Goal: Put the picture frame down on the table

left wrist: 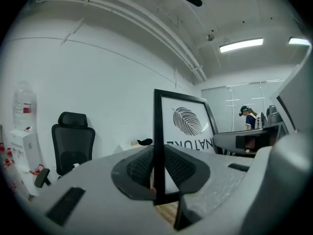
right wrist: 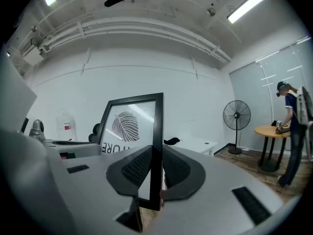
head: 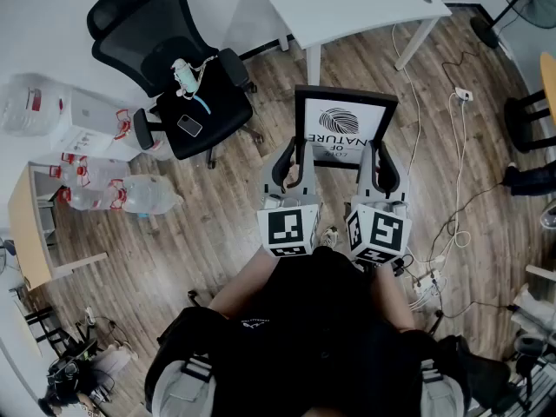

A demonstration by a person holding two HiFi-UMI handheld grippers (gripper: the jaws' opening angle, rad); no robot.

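Grip is the nearest worry. The left gripper (left wrist: 157, 168) is clamped on the thin left rail of the picture frame (head: 345, 130), and the right gripper (right wrist: 155, 173) is clamped the same way on the right rail. The whole frame therefore hangs from two narrow edge holds between ribbed pads. Both holds sit at the near end of the rails, so most of the frame stands out beyond the jaws. If one hand twisted or drifted against the other, it would probably rack the frame or let a rail slide out of its pads.

The frame is in the air with its print toward the person (the lettering reads upside down from the head view). Under it lies only the wooden floor (head: 217, 224), not a tabletop. If either gripper let go here, the frame would swing or drop to the boards, and a glazed front would likely not survive that.

Loose cables (head: 458, 159) trail across the floor just to the right, and a step that way could snag a foot while both hands are busy.

Further ahead stands the white table (head: 347, 11), and the frame's leading edge is what reaches it first. If the frame is carried too low, that edge could knock the table's rim. A small dark object (left wrist: 145, 142) resting on the table could also end up under the frame.
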